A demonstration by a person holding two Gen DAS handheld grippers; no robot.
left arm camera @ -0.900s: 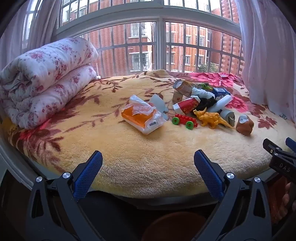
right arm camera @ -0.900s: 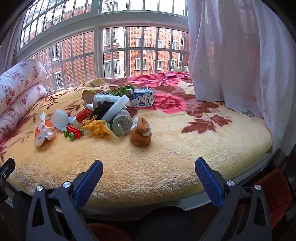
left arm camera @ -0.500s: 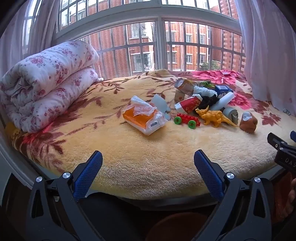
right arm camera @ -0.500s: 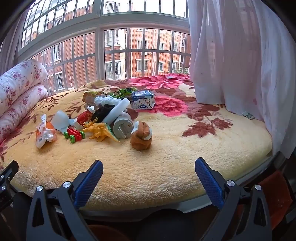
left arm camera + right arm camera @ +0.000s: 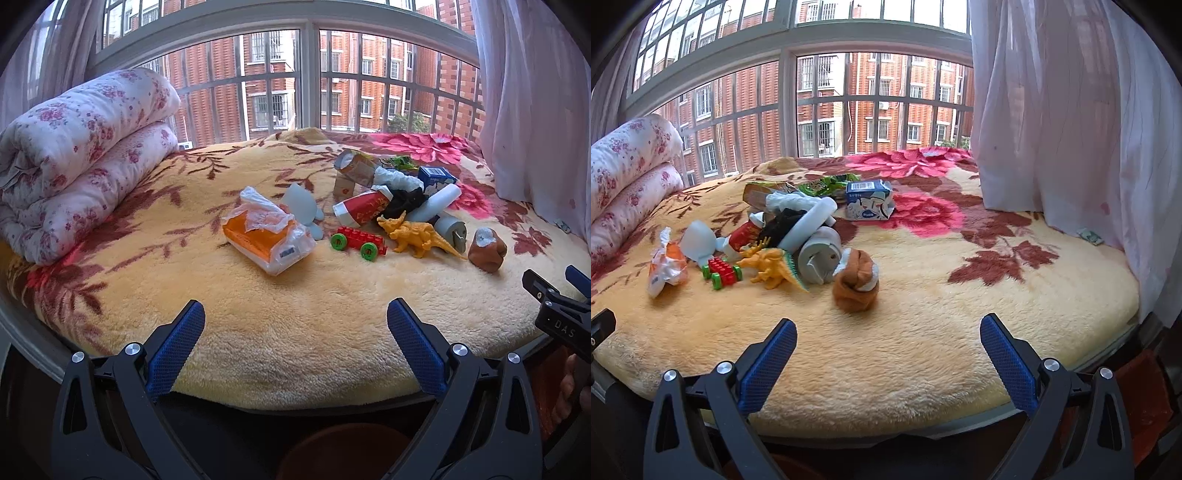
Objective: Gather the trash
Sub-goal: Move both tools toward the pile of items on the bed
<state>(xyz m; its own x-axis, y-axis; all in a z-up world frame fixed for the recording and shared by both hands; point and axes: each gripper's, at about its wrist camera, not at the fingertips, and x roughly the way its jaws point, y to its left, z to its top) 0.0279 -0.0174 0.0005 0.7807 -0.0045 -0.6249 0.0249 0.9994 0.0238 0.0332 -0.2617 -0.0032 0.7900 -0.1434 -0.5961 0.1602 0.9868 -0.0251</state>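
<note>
A heap of litter and toys lies on a yellow floral blanket. An orange tissue pack in clear plastic sits left of it. The heap holds a red paper cup, a blue milk carton, a green snack wrapper, a white tube and a grey roll. My left gripper hangs open above the blanket's near edge, well short of the pack. In the right wrist view my right gripper is open too, in front of a brown rolled sock.
Toys lie among the litter: a red brick car and a yellow dinosaur. A folded floral quilt fills the left. Barred windows stand behind, a sheer curtain at the right. A brown round rim shows below the bed edge.
Both views have shifted slightly; the left one has drifted a little so the heap sits higher and the right gripper's tip shows lower at the right edge. Both grippers stay open.
</note>
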